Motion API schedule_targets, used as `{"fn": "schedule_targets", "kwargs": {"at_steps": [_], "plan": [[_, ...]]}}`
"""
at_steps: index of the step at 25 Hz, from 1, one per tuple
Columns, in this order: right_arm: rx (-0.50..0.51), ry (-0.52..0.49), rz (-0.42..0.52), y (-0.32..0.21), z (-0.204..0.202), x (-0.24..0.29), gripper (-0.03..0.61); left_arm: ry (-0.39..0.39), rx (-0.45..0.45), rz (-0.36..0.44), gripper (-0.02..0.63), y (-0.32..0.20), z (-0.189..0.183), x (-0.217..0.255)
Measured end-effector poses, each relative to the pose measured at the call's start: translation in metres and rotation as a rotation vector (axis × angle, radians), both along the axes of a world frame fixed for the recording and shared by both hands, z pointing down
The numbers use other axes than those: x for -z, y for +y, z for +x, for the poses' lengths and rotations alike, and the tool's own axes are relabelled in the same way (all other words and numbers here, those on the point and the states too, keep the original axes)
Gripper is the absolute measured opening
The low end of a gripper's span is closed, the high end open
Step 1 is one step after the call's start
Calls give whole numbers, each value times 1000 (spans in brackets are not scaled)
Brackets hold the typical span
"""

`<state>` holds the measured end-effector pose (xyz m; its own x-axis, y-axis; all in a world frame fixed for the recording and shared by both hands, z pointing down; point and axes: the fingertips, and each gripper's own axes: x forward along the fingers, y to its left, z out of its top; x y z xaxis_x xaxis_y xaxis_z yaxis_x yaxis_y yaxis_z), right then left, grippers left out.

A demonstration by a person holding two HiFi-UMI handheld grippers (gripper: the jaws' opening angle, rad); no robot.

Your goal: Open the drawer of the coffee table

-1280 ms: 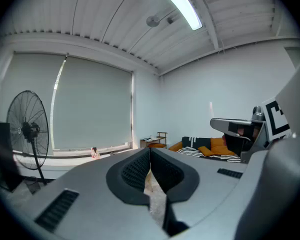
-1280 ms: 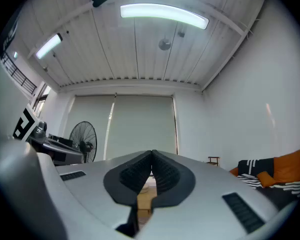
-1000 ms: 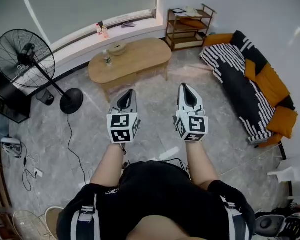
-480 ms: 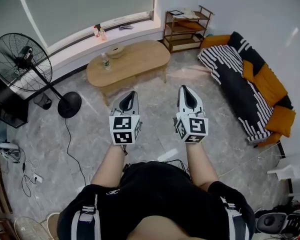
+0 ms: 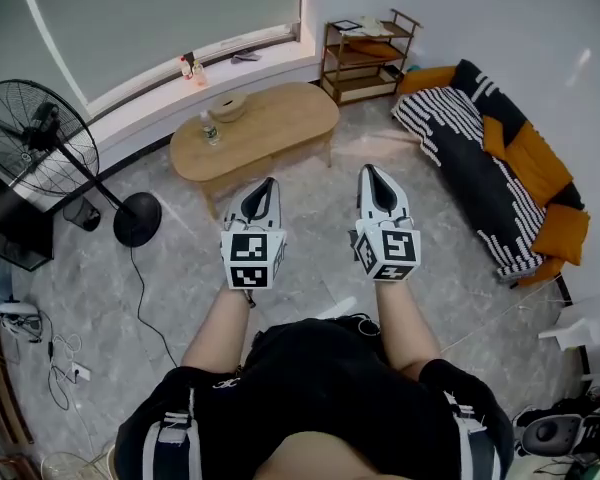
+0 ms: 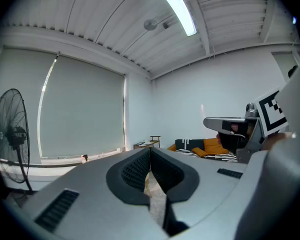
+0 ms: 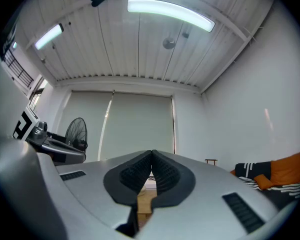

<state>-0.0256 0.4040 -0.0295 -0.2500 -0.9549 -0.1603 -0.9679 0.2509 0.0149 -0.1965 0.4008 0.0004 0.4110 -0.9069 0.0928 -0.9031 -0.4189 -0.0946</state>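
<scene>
The oval wooden coffee table [image 5: 255, 128] stands on the grey stone floor ahead of me, with a bottle [image 5: 211, 130] and a woven bowl [image 5: 229, 106] on its top. Its drawer front is not visible from here. My left gripper [image 5: 269, 181] and right gripper [image 5: 367, 171] are held side by side at waist height, pointing level toward the table and well short of it. Both are shut with nothing between the jaws. In the left gripper view the left gripper [image 6: 150, 151] shows pads pressed together; the right gripper [image 7: 151, 155] looks the same in its own view.
A black standing fan [image 5: 40, 140] with a round base is at the left. A striped black and orange sofa [image 5: 490, 168] runs along the right wall. A small wooden shelf [image 5: 362, 58] stands in the far corner. Cables [image 5: 145, 288] trail over the floor at left.
Both grippers and I have moved forward toward the coffee table; the table sits slightly lower and nearer in the head view. The jaws stay shut.
</scene>
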Motion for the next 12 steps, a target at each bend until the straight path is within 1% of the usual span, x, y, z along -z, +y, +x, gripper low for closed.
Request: {"fn": "schedule_targets", "kwargs": {"at_steps": [4, 7, 10, 12], "plan": [[-10, 2, -4, -16, -7, -4, 17, -6, -7, -8, 22, -16, -9, -5], [0, 3, -6, -28, -15, -6, 17, -1, 5, -18, 22, -31, -16, -11], [21, 21, 9, -40, -21, -5, 17, 3, 20, -43, 21, -46, -22, -20], [31, 24, 26, -51, -18, -2, 17, 1, 27, -42, 21, -56, -21, -23]]}}
